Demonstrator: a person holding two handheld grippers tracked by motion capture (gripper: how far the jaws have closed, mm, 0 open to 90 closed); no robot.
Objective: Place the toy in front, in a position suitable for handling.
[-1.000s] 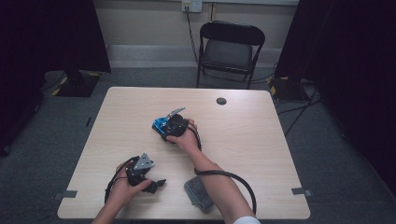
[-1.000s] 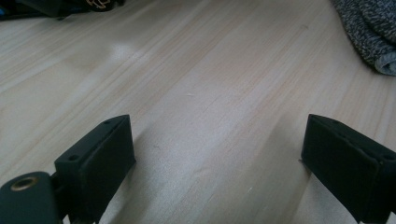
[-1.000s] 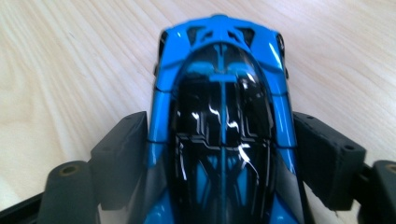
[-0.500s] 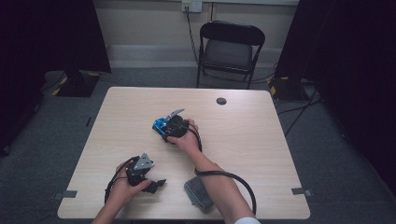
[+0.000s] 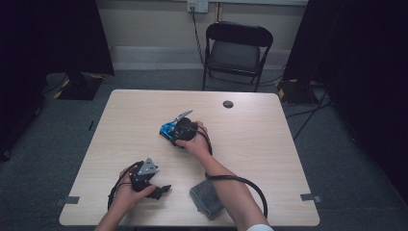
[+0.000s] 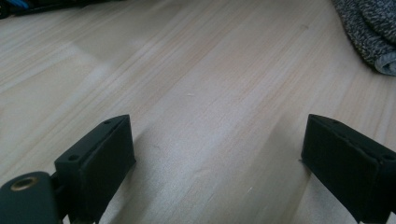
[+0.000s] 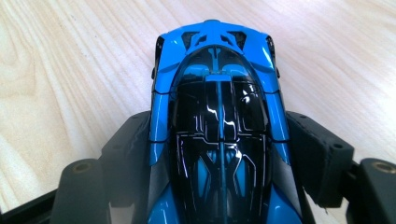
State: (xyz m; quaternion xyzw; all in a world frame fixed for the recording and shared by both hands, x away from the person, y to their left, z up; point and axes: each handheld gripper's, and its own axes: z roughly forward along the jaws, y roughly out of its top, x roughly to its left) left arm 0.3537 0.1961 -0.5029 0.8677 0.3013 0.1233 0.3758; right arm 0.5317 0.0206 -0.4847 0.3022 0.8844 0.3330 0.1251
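Observation:
A blue and black toy car (image 7: pixel 219 93) sits on the wooden table (image 5: pixel 269 144) near its middle, nose pointing away from my right gripper (image 7: pixel 219 154). The jaws have just been closing on the car, which lies between them, and both pads now touch its sides. In the high view the right hand covers that gripper (image 5: pixel 174 131), with the car (image 5: pixel 167 129) showing at its left. My left gripper (image 5: pixel 161 189) rests near the front edge. Its jaws (image 6: pixel 219 158) stand wide open over bare wood.
A folded grey cloth (image 5: pixel 204 197) lies near the front edge between the forearms, and shows in the left gripper view at the upper right (image 6: pixel 369 32). A small black disc (image 5: pixel 228 104) lies at the table's far side. A folding chair (image 5: pixel 238 48) stands behind the table.

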